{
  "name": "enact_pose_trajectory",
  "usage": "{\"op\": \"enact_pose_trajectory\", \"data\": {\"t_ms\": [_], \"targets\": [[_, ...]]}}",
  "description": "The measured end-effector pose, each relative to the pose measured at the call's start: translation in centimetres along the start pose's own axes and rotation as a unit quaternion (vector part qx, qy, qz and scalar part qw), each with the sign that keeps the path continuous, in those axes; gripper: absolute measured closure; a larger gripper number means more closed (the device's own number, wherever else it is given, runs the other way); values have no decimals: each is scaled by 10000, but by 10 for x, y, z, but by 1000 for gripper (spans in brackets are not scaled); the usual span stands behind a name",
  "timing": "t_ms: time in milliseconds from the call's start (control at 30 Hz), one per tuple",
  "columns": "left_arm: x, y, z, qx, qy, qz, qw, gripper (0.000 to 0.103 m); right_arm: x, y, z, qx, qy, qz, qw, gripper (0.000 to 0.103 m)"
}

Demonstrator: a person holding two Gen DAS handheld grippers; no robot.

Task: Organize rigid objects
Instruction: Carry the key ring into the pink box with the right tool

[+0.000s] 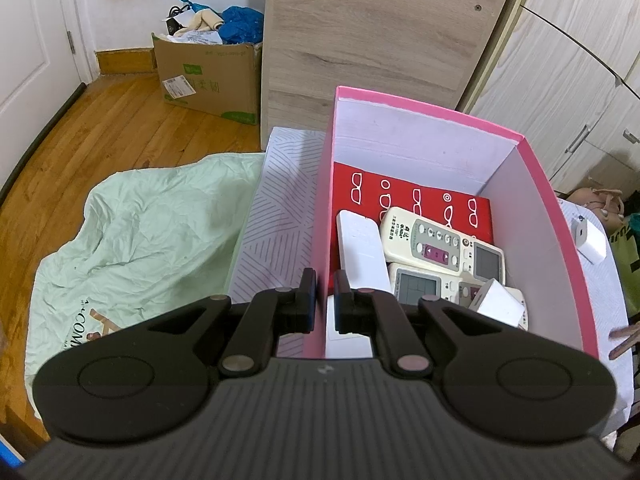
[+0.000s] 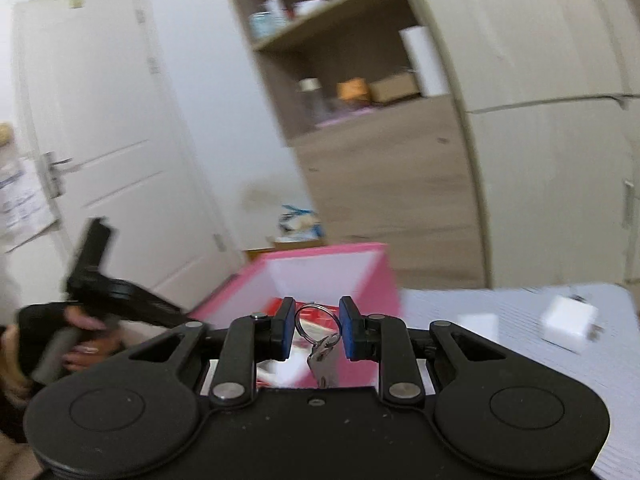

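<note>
While its two black fingers with blue pads stand close on either side of the box's left wall, the left gripper (image 1: 325, 300) appears clamped on the near left wall of the tall pink cardboard box (image 1: 560, 216). Just beyond those fingers, inside the box, a plain white slab-shaped remote (image 1: 362, 252) leans over a red flat case printed with white spectacles (image 1: 416, 194); to its right lie a cream remote with grey and purple buttons (image 1: 438, 246), a second cream remote with a small grey screen (image 1: 420, 286), and a white cube-shaped plug (image 1: 500, 302) in the near right corner. Outside the box, on the right, a white charger block (image 1: 590, 240) rests on the pale striped tabletop (image 1: 276, 216). Far left, a brown cardboard carton (image 1: 208, 76) stands on the wooden floor.

The right gripper (image 2: 317, 328) holds a silver key ring with keys (image 2: 318, 338) between its blue pads, the ring touching both, the keys hanging below. That bunch sits over the near edge of the pink box, which lies just beyond the fingers. To the right, a white cube adapter (image 2: 568, 324) shows blurred on the table.
</note>
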State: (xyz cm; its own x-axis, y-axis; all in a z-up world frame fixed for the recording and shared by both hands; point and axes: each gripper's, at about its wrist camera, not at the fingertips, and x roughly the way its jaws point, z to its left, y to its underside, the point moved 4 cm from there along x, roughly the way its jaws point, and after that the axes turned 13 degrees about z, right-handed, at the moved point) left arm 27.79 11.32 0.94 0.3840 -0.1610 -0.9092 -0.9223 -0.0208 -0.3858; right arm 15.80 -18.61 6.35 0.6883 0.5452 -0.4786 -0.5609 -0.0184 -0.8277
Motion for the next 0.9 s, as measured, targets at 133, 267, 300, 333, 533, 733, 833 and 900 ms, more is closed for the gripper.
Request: {"op": "enact_pose_trajectory", "data": {"t_ms": [133,267,300,333,533,733,833,900], "targets": [[0,0,1,-14,18,1,10000,97,11,-7,32,-235,-584,208,9978,76],[0,0,1,-11,14,0,10000,97,31,-3,52,-202,-1157,650,9910,75],[0,0,0,-7,14,-1,10000,97,39,-1,57,-181,-1254,772,9889,75],[0,0,1,-17,17,1,10000,97,47,1,62,-178,-1316,893,9871,75],[-1,-1,4,-84,87,25,9999,97,96,9,79,-16,-1214,1505,9811,75],[-2,-1,7,-124,148,35,9998,97,142,12,68,685,-995,2047,9713,75],[-1,0,8,-110,146,30,9998,97,156,14,63,724,-593,2073,9738,75],[-2,0,8,-100,147,25,9998,97,158,15,63,627,-322,1954,9782,73]]}}
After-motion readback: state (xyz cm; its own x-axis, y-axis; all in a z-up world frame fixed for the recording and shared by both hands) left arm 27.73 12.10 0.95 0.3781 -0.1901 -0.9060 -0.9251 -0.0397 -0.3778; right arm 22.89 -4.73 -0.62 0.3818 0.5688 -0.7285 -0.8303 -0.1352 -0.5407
